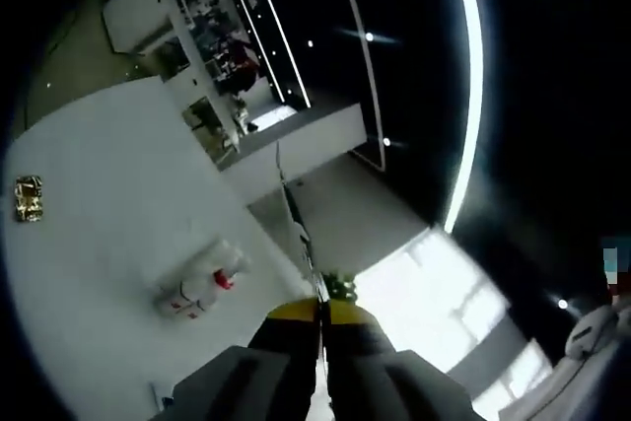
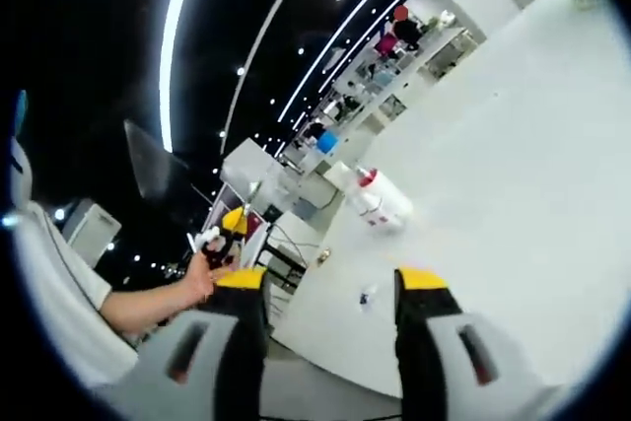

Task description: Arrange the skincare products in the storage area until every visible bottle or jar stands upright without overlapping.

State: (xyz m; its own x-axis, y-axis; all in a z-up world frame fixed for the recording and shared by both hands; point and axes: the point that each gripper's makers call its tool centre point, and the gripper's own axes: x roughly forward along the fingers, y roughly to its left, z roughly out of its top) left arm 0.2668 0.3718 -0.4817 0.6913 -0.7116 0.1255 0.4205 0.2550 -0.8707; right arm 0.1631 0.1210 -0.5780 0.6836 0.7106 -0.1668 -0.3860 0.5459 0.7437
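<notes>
A white bottle with a red cap (image 1: pixel 202 288) rests on the white table (image 1: pixel 118 175), left of my left gripper (image 1: pixel 317 311). That gripper's yellow-tipped jaws are pressed together, and nothing shows between them. In the right gripper view the same white bottle with its red cap (image 2: pixel 380 199) sits on the table (image 2: pixel 513 145), well beyond my right gripper (image 2: pixel 331 283). The right gripper's jaws stand wide apart and hold nothing. With both views tilted, I cannot tell whether the bottle is upright or lying down.
A small gold-and-dark object (image 1: pixel 28 198) lies near the table's far left. A tiny blue item (image 2: pixel 365 296) lies between the right jaws. A person's hand (image 2: pixel 197 283) holds the other gripper (image 2: pixel 229 229) at the left. Shelving (image 1: pixel 202 56) stands behind the table.
</notes>
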